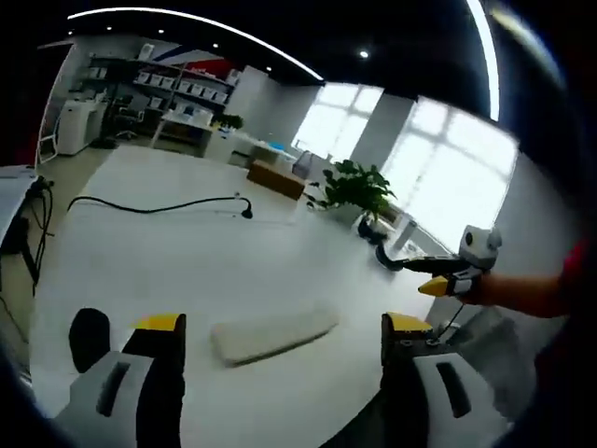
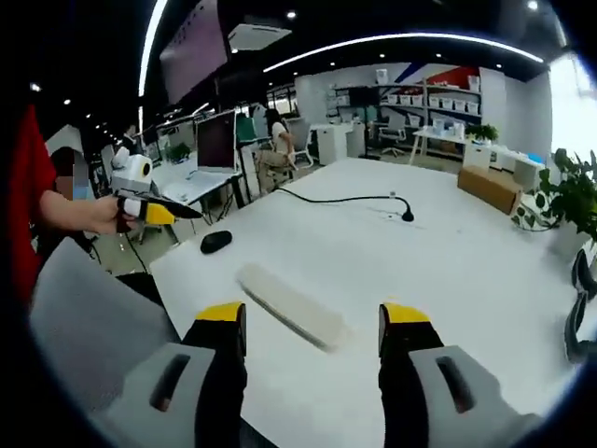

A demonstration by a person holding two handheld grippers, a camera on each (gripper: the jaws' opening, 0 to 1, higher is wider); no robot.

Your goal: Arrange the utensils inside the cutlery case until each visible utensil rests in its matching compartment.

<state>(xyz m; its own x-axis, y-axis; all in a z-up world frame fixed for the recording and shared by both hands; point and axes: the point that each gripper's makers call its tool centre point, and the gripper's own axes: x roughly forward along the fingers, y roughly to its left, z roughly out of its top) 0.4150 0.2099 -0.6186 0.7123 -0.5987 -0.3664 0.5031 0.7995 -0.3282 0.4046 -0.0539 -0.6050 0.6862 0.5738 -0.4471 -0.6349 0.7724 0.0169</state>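
An off-white, long flat cutlery case (image 1: 270,334) lies on the white table (image 1: 187,271), just ahead of my left gripper (image 1: 283,324), whose jaws stand wide apart with nothing between them. The same case (image 2: 294,308) lies slantwise before my right gripper (image 2: 313,322), which is also open and empty. Both grippers hover short of the case without touching it. From the left gripper view, the right gripper (image 1: 438,275) comes in from the right, held by a hand. The left gripper (image 2: 154,211) shows at the left of the right gripper view. The inside of the case is hidden.
A black mouse (image 2: 215,241) sits near the table edge, by the left jaw (image 1: 89,336). A black cable (image 1: 159,206) with a plug (image 2: 407,216) runs across the far table. A wooden box (image 2: 490,187) and a potted plant (image 1: 354,187) stand at the far side.
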